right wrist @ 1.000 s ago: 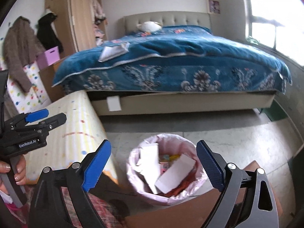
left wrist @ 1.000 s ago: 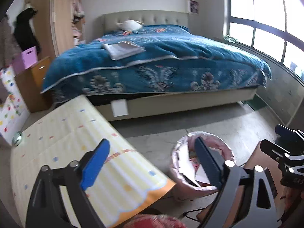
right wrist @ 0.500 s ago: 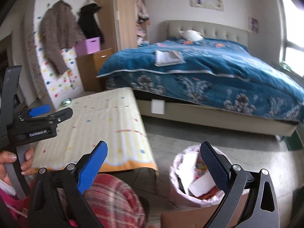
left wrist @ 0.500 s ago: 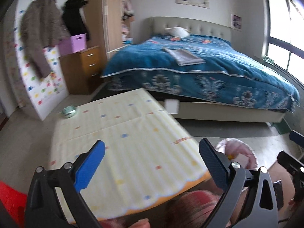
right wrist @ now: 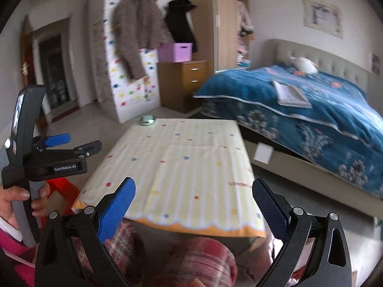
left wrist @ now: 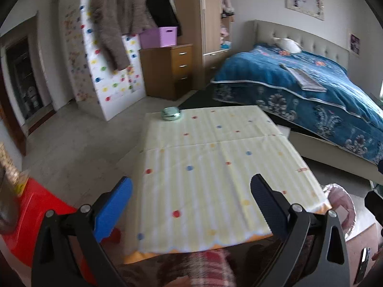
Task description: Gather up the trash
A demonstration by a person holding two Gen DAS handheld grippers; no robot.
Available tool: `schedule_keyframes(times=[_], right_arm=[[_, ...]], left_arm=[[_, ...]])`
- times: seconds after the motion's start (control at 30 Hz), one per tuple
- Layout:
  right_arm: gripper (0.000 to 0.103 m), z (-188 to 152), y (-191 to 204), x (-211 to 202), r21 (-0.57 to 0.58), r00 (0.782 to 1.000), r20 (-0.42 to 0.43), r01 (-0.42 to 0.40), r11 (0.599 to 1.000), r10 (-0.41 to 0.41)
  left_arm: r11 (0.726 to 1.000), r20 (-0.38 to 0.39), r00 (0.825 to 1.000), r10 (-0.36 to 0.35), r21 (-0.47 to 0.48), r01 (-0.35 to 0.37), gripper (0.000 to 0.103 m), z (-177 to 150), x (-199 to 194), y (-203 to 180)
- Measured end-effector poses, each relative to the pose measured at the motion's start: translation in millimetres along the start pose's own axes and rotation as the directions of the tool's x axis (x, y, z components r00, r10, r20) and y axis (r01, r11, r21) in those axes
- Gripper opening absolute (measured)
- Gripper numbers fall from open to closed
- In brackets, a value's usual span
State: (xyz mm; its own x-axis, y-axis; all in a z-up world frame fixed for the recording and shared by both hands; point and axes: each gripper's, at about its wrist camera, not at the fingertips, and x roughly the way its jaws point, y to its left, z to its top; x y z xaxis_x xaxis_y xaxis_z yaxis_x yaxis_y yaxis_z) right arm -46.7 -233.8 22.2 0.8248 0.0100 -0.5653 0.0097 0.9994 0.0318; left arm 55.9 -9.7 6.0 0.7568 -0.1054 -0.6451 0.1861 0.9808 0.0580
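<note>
**Both grippers wide apart over a bare tablecloth**

The table wears a pale yellow cloth, faintly ribbed in stripes, dotted red, blue and yellow, with a scalloped hem edged in orange; a crease runs across its middle. At its far corner sits a small round green tin, glossy. Beyond stands a bed under a plush blue floral quilt with silver piping, its headboard beige and button-tufted; folded paper lies on the quilt. A fuzzy brown coat hangs on a white dotted cabinet beside a lilac plastic crate on a wooden drawer unit. A red plastic stool stands at lower left.

The left gripper, seen side-on from the right wrist, reads "GenRobot.AI" in white on its black body; a hand holds its grey handle.

The left gripper's blue ridged pads stand wide apart with nothing between them. The right gripper has just finished opening and is also spread wide and empty. The bin, lined with pink film, peeks out past the table's right edge, outside the left gripper's right finger and untouched.
</note>
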Motion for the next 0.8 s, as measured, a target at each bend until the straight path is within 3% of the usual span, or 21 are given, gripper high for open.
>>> schedule_keyframes(times=[0.4, 0.8], right_arm=[[0.097, 15.2, 55.0, 12.5, -0.054, 0.999, -0.019, 0.025, 0.998, -0.026], [0.097, 15.1, 34.0, 16.4, -0.045, 0.999, -0.027, 0.037, 0.998, -0.038]], left_arm=[[0.999, -0.010, 1.000, 0.026, -0.037, -0.026, 0.096, -5.2, -2.4, 25.7], [0.999, -0.013, 1.000, 0.021, -0.033, -0.021, 0.096, -4.8, -1.6, 21.9]])
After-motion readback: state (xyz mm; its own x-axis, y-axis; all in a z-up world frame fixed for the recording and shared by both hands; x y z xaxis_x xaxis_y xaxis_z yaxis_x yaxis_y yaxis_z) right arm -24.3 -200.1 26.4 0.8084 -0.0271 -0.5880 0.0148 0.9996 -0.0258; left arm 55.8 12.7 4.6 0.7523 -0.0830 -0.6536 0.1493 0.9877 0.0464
